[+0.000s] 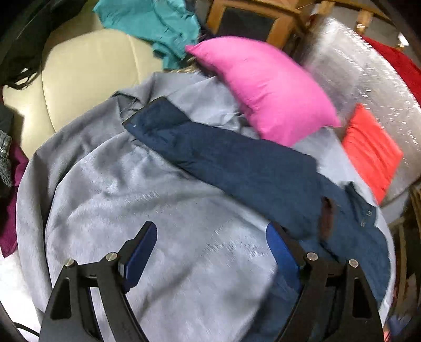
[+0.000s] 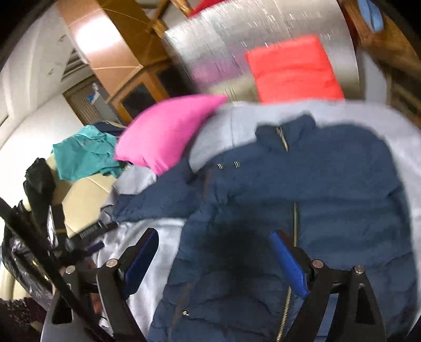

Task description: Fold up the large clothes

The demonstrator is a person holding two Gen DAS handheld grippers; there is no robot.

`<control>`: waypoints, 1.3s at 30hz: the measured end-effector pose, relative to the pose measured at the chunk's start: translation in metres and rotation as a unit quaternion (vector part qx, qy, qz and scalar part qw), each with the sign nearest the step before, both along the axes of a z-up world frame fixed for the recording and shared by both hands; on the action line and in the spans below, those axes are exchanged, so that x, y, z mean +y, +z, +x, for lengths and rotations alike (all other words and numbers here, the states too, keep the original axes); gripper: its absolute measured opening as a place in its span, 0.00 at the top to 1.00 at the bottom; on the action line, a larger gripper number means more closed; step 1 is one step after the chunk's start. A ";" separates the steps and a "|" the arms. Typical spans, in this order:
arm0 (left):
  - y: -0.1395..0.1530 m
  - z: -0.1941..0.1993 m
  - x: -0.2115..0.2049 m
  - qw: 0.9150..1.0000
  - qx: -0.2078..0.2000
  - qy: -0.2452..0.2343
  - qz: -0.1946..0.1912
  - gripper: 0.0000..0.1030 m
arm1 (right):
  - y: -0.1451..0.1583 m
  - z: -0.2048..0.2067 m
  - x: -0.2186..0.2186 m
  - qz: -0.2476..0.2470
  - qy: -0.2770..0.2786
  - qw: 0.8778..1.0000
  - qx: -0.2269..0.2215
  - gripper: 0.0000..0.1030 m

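Observation:
A navy puffer jacket (image 2: 302, 210) with a gold zip lies spread front-up on a pale grey sheet (image 2: 236, 123). One sleeve (image 1: 223, 155) stretches out to the left across the sheet (image 1: 131, 197). My left gripper (image 1: 210, 252) is open and empty above the sheet, its right finger near the jacket's edge. My right gripper (image 2: 213, 257) is open and empty above the jacket's lower left front, near a dark patch on the fabric.
A pink pillow (image 1: 263, 86) and a red folded item (image 1: 371, 150) lie at the far side, against a silver padded surface (image 1: 355, 65). A teal garment (image 1: 155, 23) lies on a cream seat (image 1: 86, 79). Black bags (image 2: 31, 210) sit at the left.

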State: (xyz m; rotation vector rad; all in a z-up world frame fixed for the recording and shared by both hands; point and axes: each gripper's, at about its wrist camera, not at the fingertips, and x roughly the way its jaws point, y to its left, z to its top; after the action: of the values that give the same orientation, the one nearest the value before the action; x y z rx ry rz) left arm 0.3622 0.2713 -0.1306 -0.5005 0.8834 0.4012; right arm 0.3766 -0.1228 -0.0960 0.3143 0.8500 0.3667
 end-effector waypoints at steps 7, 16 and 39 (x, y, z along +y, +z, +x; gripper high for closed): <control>-0.042 0.051 0.063 0.995 0.034 0.090 -0.036 0.17 | -0.054 0.035 -0.009 -0.022 0.007 0.999 0.024 0.13; -0.088 0.108 0.130 0.986 0.019 0.131 -0.099 0.41 | -0.060 0.037 -0.022 -0.055 0.027 0.998 0.021 0.13; 0.128 0.020 -0.217 0.929 -0.239 -0.223 0.172 0.91 | -0.041 0.054 -0.107 0.015 -0.026 1.000 0.007 0.15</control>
State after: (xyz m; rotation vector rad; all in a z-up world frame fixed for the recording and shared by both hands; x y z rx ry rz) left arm 0.3820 0.0544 -0.0030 -0.0522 0.4153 0.0031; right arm 0.4307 -0.2298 -0.1374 0.3656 0.8484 0.3296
